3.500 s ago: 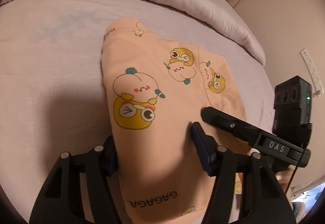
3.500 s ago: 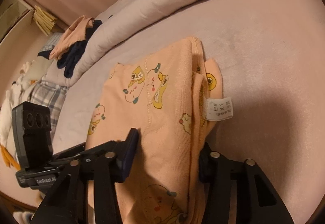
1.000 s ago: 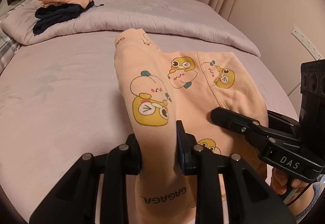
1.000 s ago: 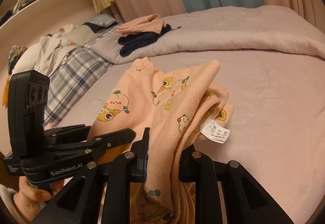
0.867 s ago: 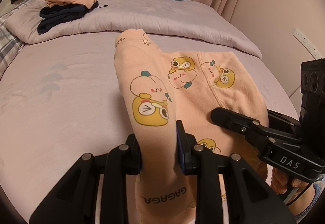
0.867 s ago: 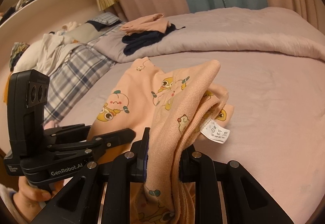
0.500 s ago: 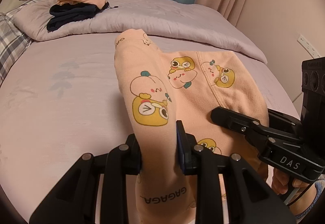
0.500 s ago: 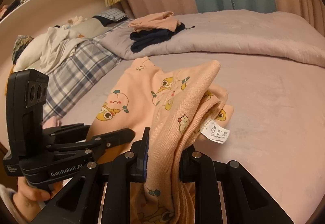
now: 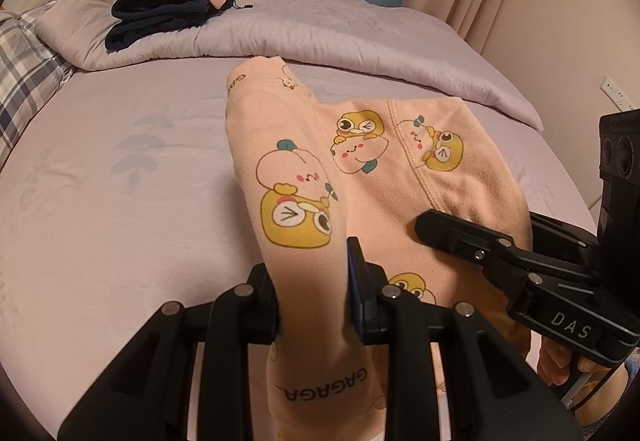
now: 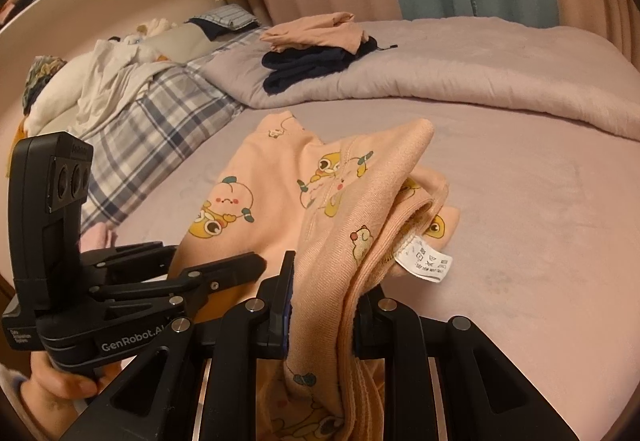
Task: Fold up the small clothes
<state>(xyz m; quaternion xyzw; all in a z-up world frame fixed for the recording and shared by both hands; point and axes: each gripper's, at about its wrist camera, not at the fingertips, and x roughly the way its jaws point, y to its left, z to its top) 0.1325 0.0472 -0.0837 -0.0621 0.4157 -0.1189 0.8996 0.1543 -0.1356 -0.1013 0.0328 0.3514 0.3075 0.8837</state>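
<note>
A small peach garment (image 9: 440,185) printed with cartoon animals lies on the lilac bed sheet (image 9: 100,201), its near edge lifted. My left gripper (image 9: 312,281) is shut on the garment's left near edge, which bunches up between the pads. In the right wrist view the same peach garment (image 10: 276,177) drapes from my right gripper (image 10: 320,301), which is shut on its right edge. A white care label (image 10: 426,259) hangs from that lifted fold. Each gripper also shows in the other's view: the right gripper (image 9: 456,229) and the left gripper (image 10: 224,273).
A rolled lilac duvet (image 9: 320,37) crosses the far side of the bed, with a stack of folded peach and navy clothes (image 10: 320,49) on it. A plaid blanket (image 10: 160,113) and loose white laundry (image 10: 100,81) lie at the left. Curtains hang behind.
Both grippers have carried the held near edge a little forward over the bed; the folded stack and plaid blanket have shifted further into view. The grips are unchanged.
</note>
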